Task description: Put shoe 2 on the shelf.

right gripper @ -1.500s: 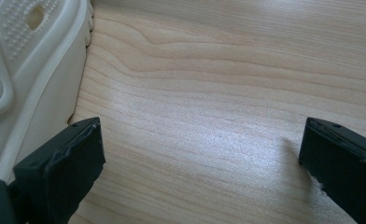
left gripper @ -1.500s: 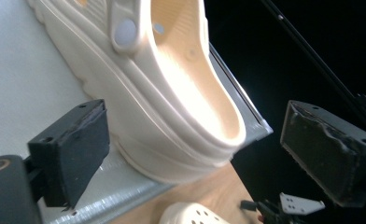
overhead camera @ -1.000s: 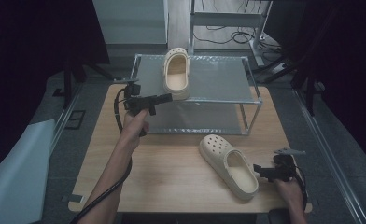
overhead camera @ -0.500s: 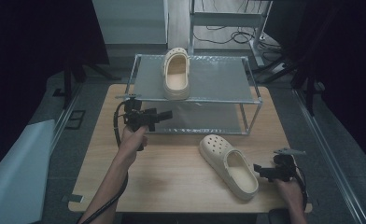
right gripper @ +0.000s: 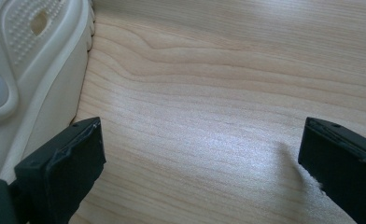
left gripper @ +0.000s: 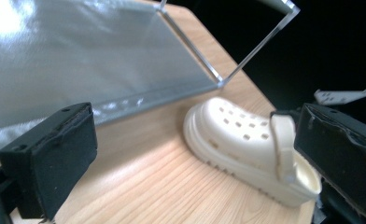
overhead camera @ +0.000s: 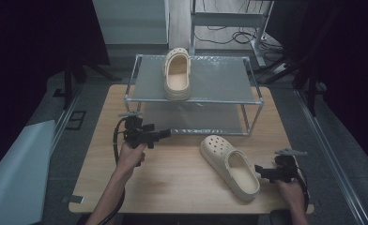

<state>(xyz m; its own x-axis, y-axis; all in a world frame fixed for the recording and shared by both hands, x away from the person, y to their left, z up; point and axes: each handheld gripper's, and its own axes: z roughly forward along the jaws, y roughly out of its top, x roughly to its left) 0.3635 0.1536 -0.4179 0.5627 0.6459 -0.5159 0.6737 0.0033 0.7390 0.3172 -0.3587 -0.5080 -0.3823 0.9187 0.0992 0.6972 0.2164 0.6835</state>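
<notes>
Our left gripper [overhead camera: 165,133] has come back from the rack [overhead camera: 255,101] over the last second: it was up near the clog on the top shelf [overhead camera: 176,75], and now it hangs low over the table [overhead camera: 172,183], in front of the rack's left end, its jaws spread wide with nothing between them. We read that as the first clog being placed and let go, so half the pairing looks done. The second clog [overhead camera: 230,166] lies on the table to the right, near the front edge, toe toward the rack; in the left gripper view it [left gripper: 246,140] sits straight ahead between the open jaws but well apart from them, just beyond the rack's near corner. Our right gripper [overhead camera: 259,169] has not shifted; it sits just beside that clog's heel, and its own view shows both jaws wide apart over bare wood with the clog's side [right gripper: 36,70] at the left, beside the left jaw and not gripped. As for the rack, its top shelf holds the one clog, toe toward the far edge, left of centre; the lower shelf [overhead camera: 196,118] looks bare.
</notes>
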